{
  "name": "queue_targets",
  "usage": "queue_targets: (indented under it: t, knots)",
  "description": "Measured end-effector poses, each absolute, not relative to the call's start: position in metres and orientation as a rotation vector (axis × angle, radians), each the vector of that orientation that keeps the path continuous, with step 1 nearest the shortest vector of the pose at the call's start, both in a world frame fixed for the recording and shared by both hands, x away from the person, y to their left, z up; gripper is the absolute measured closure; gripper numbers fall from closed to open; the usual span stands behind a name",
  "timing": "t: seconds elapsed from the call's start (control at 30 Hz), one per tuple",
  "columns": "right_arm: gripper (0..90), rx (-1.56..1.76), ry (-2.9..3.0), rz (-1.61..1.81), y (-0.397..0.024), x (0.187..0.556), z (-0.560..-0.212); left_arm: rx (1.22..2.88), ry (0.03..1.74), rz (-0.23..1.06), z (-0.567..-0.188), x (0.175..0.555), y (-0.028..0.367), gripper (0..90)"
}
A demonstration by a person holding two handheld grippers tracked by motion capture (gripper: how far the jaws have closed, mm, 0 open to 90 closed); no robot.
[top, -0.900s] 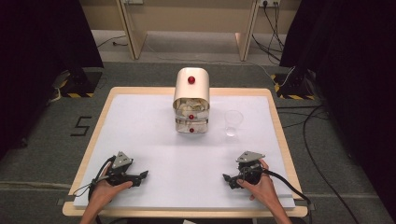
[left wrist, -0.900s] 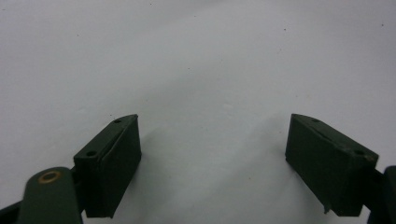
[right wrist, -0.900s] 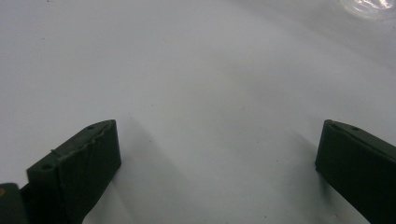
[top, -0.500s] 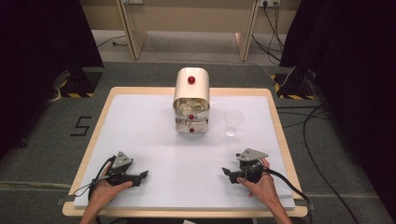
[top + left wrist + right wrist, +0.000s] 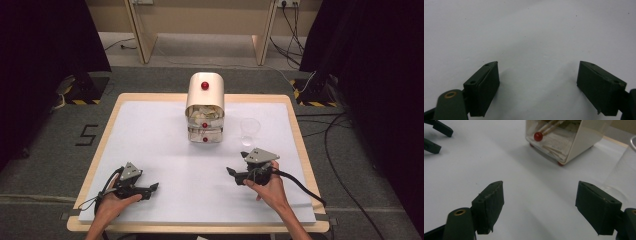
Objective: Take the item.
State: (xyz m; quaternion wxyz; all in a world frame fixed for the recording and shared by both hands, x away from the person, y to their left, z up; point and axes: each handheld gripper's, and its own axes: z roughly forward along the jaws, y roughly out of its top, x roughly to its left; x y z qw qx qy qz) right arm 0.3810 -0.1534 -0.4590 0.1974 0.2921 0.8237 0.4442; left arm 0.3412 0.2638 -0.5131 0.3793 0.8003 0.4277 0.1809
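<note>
One white table (image 5: 150,150), grey carpet (image 5: 60,165), dark curtains (image 5: 45,40)

Bright even overhead light, soft shadows, dark surroundings

The table (image 5: 150,125) has a matt white top — smooth, faintly speckled — edged in pale wood. At twelve o'clock on it stands a small drawer cabinet (image 5: 205,95) of glossy cream plastic with clear fronts, shiny red knobs and paper inside. At about two o'clock a clear plastic cup (image 5: 249,127) looks thin and glossy. Both grippers' pads (image 5: 489,206) are matt black rubber, slightly rough — scuffed at the edges.
</note>
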Motion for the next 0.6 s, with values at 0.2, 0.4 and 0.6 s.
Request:
queue_targets:
  t: [0.2, 0.4, 0.6]
  knots:
    - [26.6, 0.773, 2.275, 1.262, -0.138, 0.393, -0.447, 2.045, 1.092, 0.463, -0.513, 0.341, 0.264, 17.3]
    - [28.2, 0.728, 2.262, 1.273, -0.124, 0.401, -0.435, 2.045, 1.092, 0.462, -0.513, 0.341, 0.264, 17.3]
    - [29.5, 0.702, 2.227, 1.329, -0.11, 0.411, -0.42, 2.044, 1.092, 0.463, -0.513, 0.341, 0.264, 17.4]
